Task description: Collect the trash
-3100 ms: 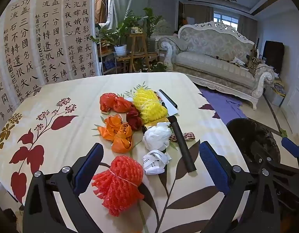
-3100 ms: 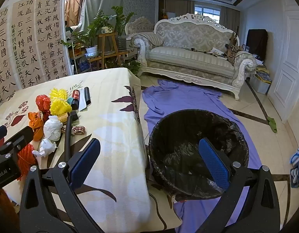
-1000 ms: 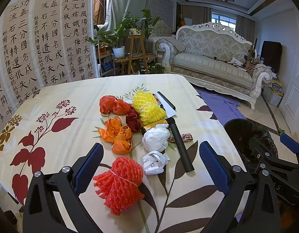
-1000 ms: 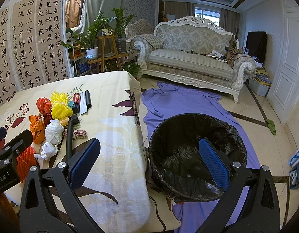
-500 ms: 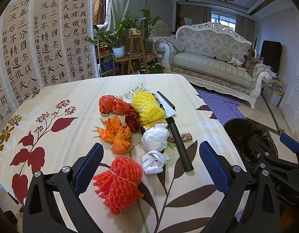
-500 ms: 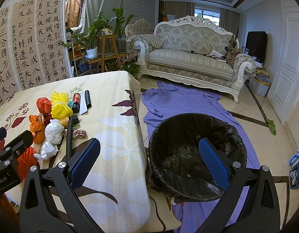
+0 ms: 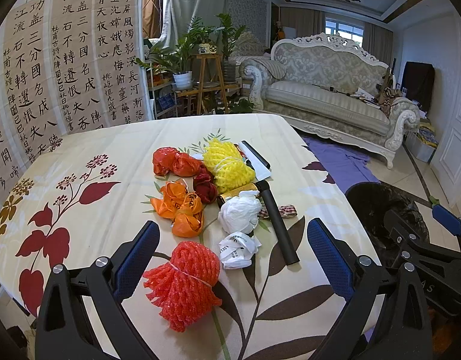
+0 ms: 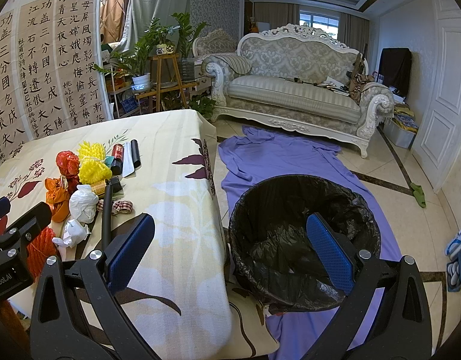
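Change: almost none; compared with a second ago the left view sits a touch closer to the trash pile, and the right view is as it was.
Left gripper (image 7: 232, 250): jaws wide, holding nothing, hovering over the near edge of the table (image 7: 80, 156), with the red net (image 7: 182, 282) between its fingers and not touched.
Right gripper (image 8: 229, 247): jaws wide, holding nothing, hanging off the table's side, one finger over the cloth and the other over the bin (image 8: 305, 240).
Trash: all on the table in one loose cluster; beyond the red net lie a crumpled label (image 7: 238, 250), a white wad (image 7: 239, 213), orange bags (image 7: 181, 207), a dark red wad (image 7: 205, 190), red bags (image 7: 173, 162) and a yellow net (image 7: 227, 165).
Other items: a black rod (image 7: 278, 225) runs along the cluster's right side, lying across a checked ribbon (image 7: 287, 211); a white card (image 7: 256, 165) lies beyond it.
Bin: on the floor just beside the table, lined with a black bag; only crumpled liner shows inside.
Hidden: a gold-coloured thing (image 7: 238, 190) is mostly covered by the yellow net and white wad, and I cannot tell what it is; a red can (image 8: 118, 154) shows only in the right view, behind the yellow net.
Cut off: the left view catches only part of the bin, behind the right gripper's frame.
Floor: a purple cloth (image 8: 275, 156) spreads from the bin toward the sofa (image 8: 293, 93).
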The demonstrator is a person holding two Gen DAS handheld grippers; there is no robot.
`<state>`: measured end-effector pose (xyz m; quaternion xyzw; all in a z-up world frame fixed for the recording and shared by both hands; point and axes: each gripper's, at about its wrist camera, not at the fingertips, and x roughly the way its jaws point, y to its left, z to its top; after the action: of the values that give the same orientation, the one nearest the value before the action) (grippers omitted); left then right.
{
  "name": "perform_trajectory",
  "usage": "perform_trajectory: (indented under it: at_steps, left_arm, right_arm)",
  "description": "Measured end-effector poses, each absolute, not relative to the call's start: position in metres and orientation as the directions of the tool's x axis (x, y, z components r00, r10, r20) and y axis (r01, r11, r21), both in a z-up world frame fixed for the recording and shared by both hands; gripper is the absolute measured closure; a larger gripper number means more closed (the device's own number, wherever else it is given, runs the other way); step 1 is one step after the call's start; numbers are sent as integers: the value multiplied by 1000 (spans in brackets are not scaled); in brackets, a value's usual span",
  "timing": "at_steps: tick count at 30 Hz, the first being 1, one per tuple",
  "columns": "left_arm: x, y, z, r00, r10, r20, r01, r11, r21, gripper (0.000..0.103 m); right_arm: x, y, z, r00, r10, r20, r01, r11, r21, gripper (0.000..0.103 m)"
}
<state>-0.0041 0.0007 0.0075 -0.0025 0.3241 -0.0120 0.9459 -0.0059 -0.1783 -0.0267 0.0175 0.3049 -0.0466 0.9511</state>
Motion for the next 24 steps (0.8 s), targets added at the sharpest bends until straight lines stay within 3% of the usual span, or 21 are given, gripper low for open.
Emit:
perform_trajectory:
  at_steps: [24]
  left_arm:
    - [-14,20,12,801,-13,-598,15,1000,-1,7]
  right_arm:
    - [-7,-175,-26,798,-37,-601,69,997,30,4]
